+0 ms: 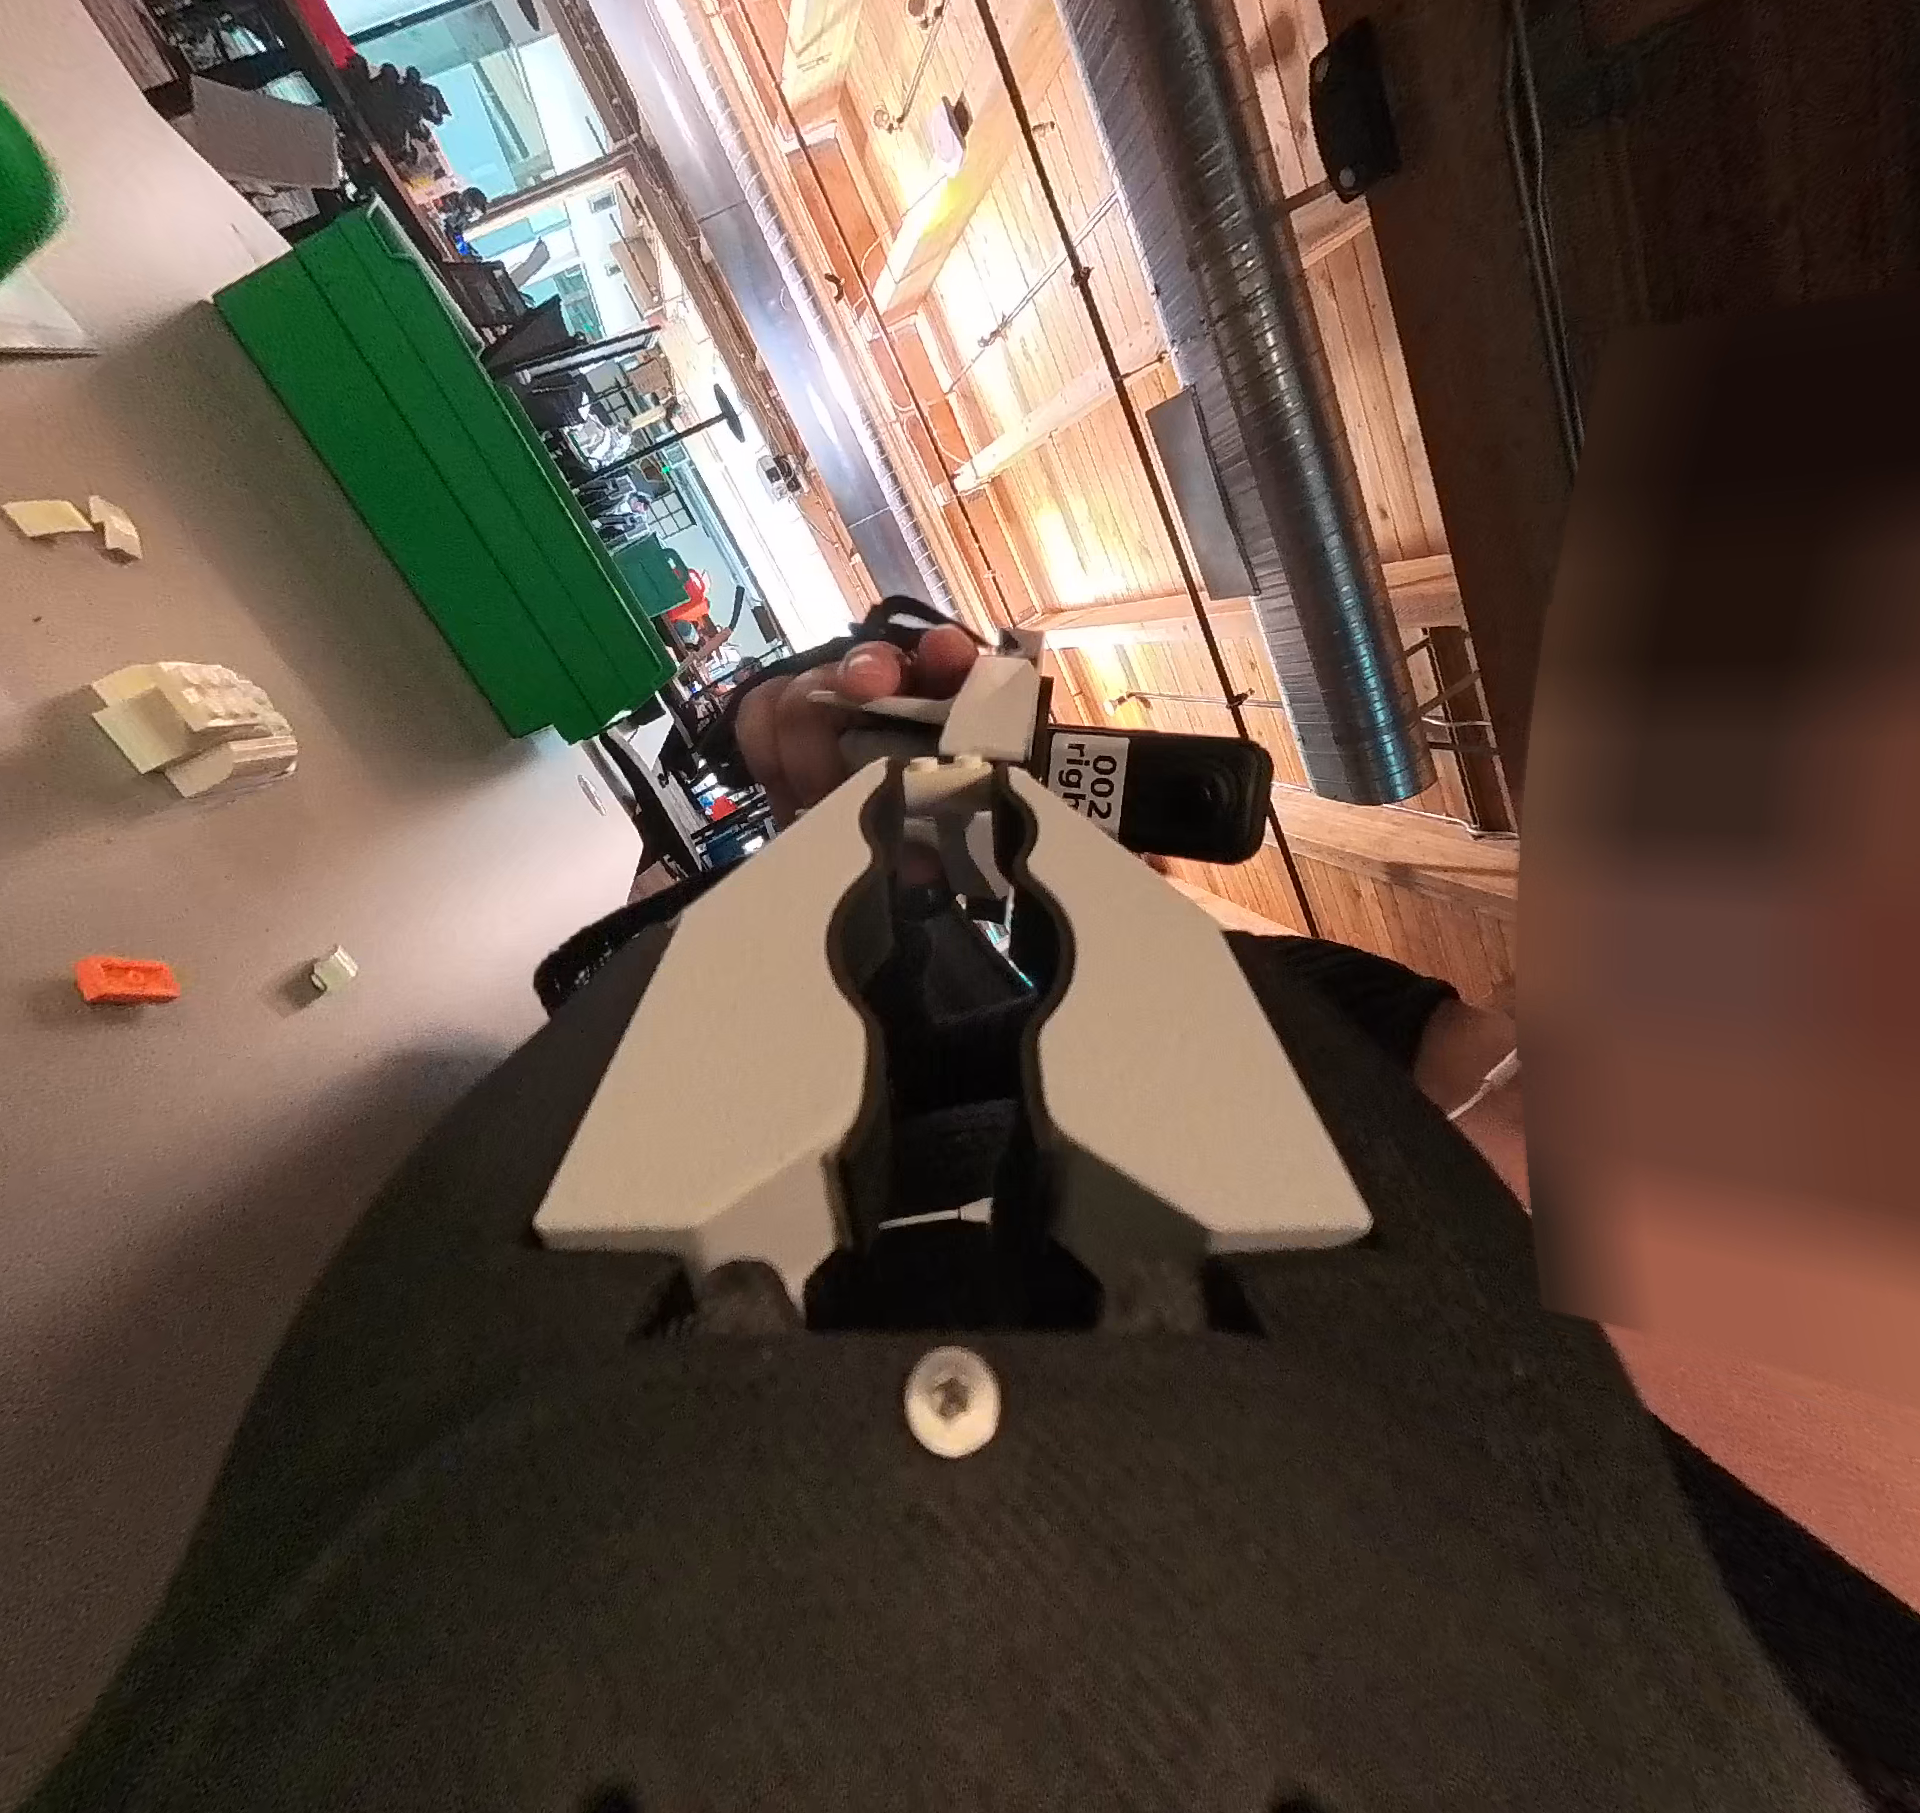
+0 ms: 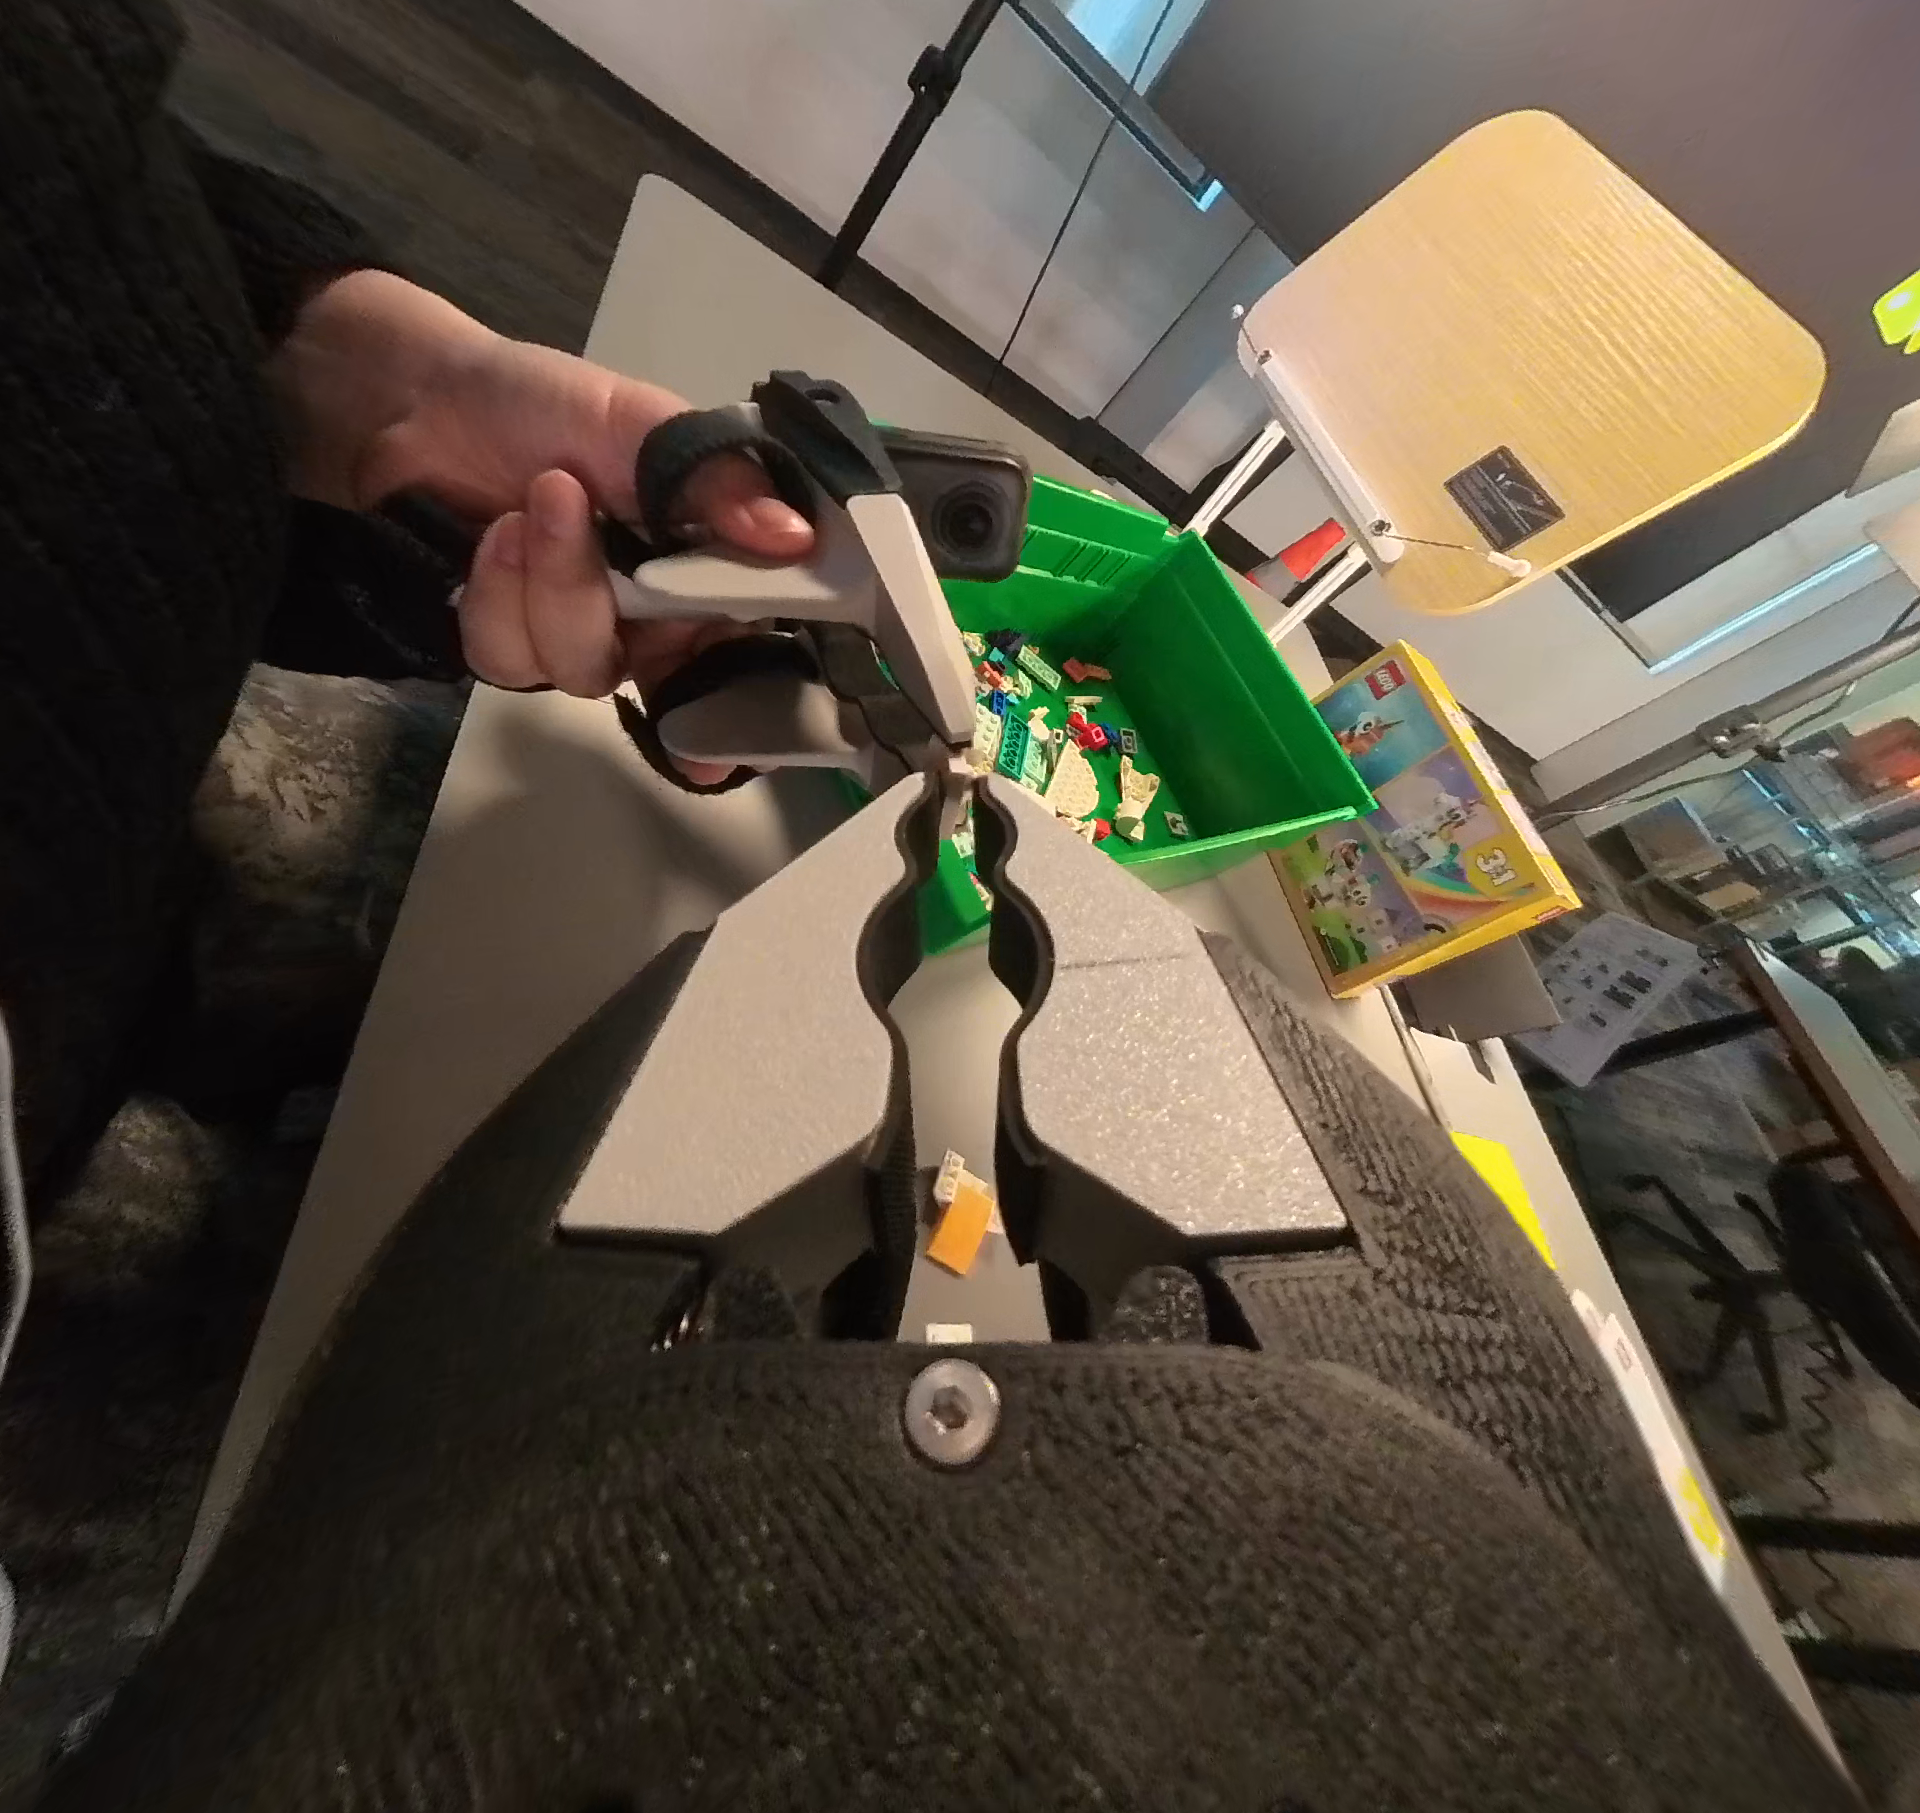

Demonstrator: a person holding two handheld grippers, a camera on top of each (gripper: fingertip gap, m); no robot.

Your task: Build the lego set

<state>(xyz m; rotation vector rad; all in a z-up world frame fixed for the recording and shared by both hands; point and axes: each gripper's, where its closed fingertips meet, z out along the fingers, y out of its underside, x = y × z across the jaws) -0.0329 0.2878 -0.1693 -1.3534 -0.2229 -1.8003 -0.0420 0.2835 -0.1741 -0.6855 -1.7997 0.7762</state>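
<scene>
Both grippers are raised above the grey table (image 1: pixel 312 880) and meet tip to tip. In the left wrist view my left gripper (image 1: pixel 940 776) is shut on a small white studded piece (image 1: pixel 940 772). My right gripper (image 1: pixel 992 719), held in a hand, touches it from beyond. In the right wrist view my right gripper (image 2: pixel 951 781) is shut on a small white piece (image 2: pixel 953 764), and the left gripper (image 2: pixel 958 729) comes down onto it from the upper left. I cannot tell whether this is one piece or two joined. A partly built white model (image 1: pixel 197 724) lies on the table.
An open green bin (image 2: pixel 1226 641) holds several loose bricks; it also shows in the left wrist view (image 1: pixel 436 475). A yellow set box (image 2: pixel 1423 828) stands beside it. An orange brick (image 1: pixel 125 979), a small cream brick (image 1: pixel 335 968) and cream pieces (image 1: pixel 73 522) lie loose. Both grippers' tips are close together, under 4 cm apart. My left gripper's tips are some 15 centimeters from the partly built white model (image 1: pixel 197 724).
</scene>
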